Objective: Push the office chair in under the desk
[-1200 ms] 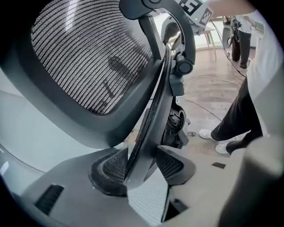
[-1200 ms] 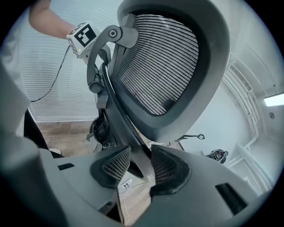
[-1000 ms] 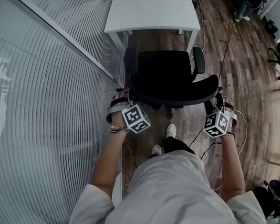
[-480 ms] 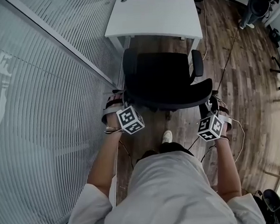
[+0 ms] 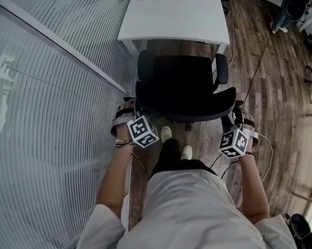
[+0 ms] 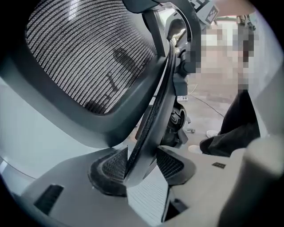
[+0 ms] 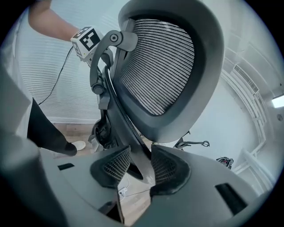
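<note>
Pushing from behind, a person steers the office chair toward the white worktop at the far end of the wooden floor. The left gripper and right gripper each have their jaws clenched on the rim of the mesh backrest, one at its left side and one at its right. The job looks about half done: the seat's far edge sits just at the worktop's near edge, and the seat and armrests are not yet beneath it, so most of the push remains. Since a second ago the gap between chair and worktop has closed, and the person has stepped forward, one shoe now close behind the backrest.
</note>
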`<control>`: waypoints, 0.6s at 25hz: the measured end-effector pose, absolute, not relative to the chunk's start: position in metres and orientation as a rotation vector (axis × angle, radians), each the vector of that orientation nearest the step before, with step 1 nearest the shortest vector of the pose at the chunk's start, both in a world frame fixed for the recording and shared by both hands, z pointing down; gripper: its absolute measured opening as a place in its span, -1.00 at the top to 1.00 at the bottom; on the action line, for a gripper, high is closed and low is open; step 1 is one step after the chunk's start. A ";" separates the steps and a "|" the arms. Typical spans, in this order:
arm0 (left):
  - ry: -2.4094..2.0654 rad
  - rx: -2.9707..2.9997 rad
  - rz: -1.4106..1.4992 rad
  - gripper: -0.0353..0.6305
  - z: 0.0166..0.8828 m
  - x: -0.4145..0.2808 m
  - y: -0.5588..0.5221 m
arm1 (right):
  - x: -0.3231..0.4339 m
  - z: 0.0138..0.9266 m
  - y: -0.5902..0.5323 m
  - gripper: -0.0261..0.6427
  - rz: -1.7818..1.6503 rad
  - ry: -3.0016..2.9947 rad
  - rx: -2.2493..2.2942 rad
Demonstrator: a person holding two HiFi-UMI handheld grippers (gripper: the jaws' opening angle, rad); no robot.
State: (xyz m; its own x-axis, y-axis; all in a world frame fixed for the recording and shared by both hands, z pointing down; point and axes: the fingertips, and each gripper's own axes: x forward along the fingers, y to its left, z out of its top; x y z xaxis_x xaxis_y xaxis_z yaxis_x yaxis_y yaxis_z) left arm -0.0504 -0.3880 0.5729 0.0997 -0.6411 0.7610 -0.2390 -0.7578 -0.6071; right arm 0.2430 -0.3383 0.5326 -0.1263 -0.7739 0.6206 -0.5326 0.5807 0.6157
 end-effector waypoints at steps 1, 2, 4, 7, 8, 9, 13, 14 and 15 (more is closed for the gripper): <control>0.865 -2.055 -1.701 0.27 0.573 -0.052 -0.391 | 0.241 0.533 -0.341 0.44 -0.296 -1.798 1.071; 0.862 -2.058 -1.700 0.27 0.573 -0.054 -0.394 | 0.239 0.533 -0.344 0.44 -0.296 -1.799 1.071; 0.857 -2.066 -1.694 0.27 0.573 -0.057 -0.401 | 0.236 0.532 -0.351 0.44 -0.296 -1.797 1.071; 0.850 -2.073 -1.684 0.27 0.573 -0.060 -0.410 | 0.232 0.532 -0.360 0.44 -0.293 -1.796 1.073; 0.849 -2.073 -1.684 0.27 0.573 -0.061 -0.412 | 0.231 0.532 -0.361 0.44 -0.291 -1.798 1.075; 0.847 -2.073 -1.685 0.27 0.574 -0.063 -0.414 | 0.230 0.532 -0.362 0.44 -0.289 -1.798 1.076; 0.835 -2.079 -1.692 0.27 0.572 -0.068 -0.425 | 0.223 0.530 -0.369 0.44 -0.279 -1.798 1.083; 0.833 -2.079 -1.698 0.27 0.571 -0.070 -0.428 | 0.221 0.529 -0.371 0.44 -0.276 -1.800 1.085; 0.831 -2.078 -1.704 0.27 0.570 -0.072 -0.430 | 0.220 0.527 -0.373 0.44 -0.274 -1.802 1.086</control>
State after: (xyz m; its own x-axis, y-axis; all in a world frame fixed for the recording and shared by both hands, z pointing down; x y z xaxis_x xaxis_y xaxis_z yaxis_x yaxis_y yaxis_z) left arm -0.0716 -0.4302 0.5697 0.1158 -0.6200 0.7760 -0.2293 -0.7768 -0.5865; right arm 0.2199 -0.3727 0.5273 -0.1239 -0.7724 0.6229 -0.5523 0.5752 0.6034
